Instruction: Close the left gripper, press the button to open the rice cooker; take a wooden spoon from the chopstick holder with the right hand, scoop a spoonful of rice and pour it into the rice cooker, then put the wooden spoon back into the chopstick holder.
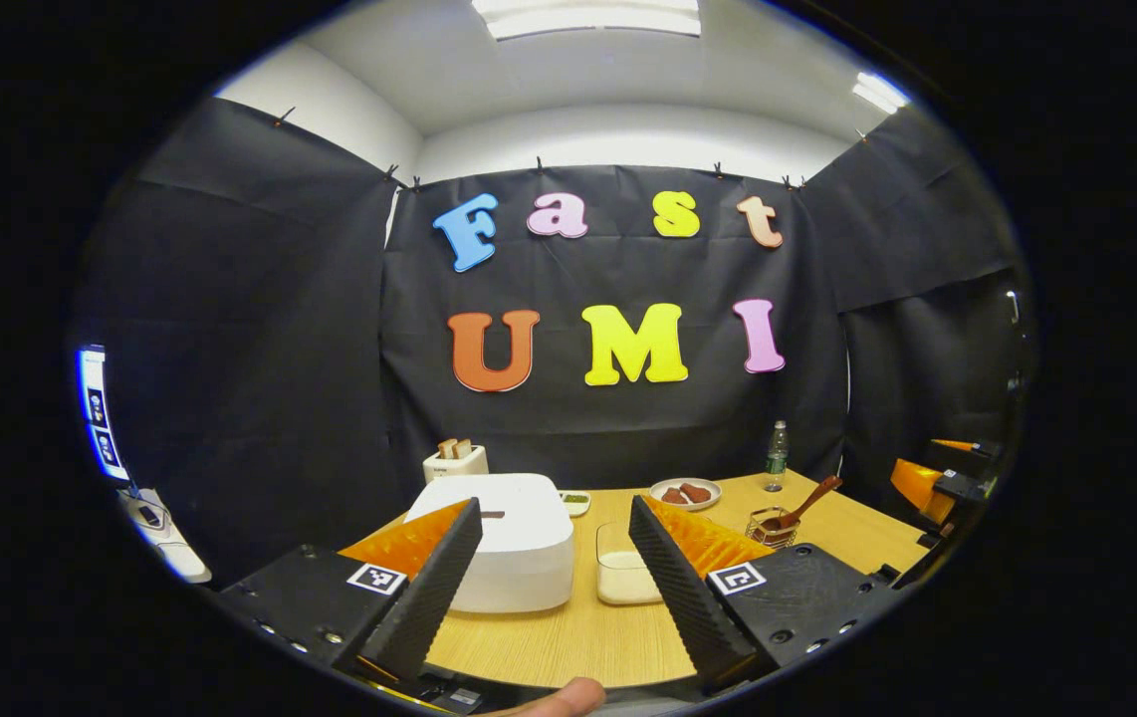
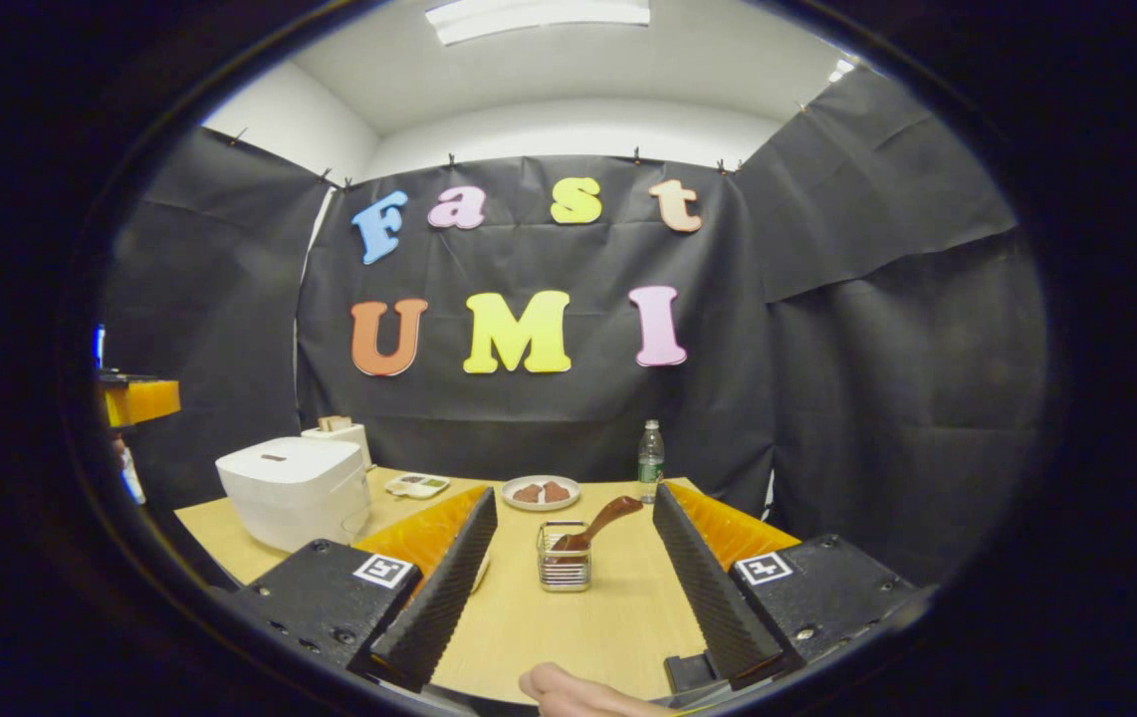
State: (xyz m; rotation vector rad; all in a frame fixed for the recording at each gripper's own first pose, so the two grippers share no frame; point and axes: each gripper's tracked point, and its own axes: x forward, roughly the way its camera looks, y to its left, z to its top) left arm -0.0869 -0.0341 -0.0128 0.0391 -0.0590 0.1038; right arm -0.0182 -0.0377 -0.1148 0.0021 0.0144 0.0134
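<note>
The white rice cooker (image 1: 514, 543) stands on the wooden table with its lid down, straight ahead of my left gripper (image 1: 556, 508), which is open and empty a short way in front of it. To its right lies a shallow box of rice (image 1: 620, 576). A wire chopstick holder (image 2: 564, 560) holds the wooden spoon (image 2: 600, 522), leaning to the right. It sits between the fingers of my open right gripper (image 2: 574, 495), farther off on the table. In the left gripper view the holder (image 1: 771, 529) and spoon (image 1: 805, 507) are at the right. The cooker (image 2: 292, 488) is at the left in the right gripper view.
Along the back of the table (image 1: 568, 627) stand a toaster (image 1: 455, 460), a small dish (image 1: 575, 501), a plate of brown food (image 1: 685, 492) and a plastic bottle (image 1: 777, 456). Black cloth walls close the booth. A thumb (image 2: 568, 689) shows at the bottom edge.
</note>
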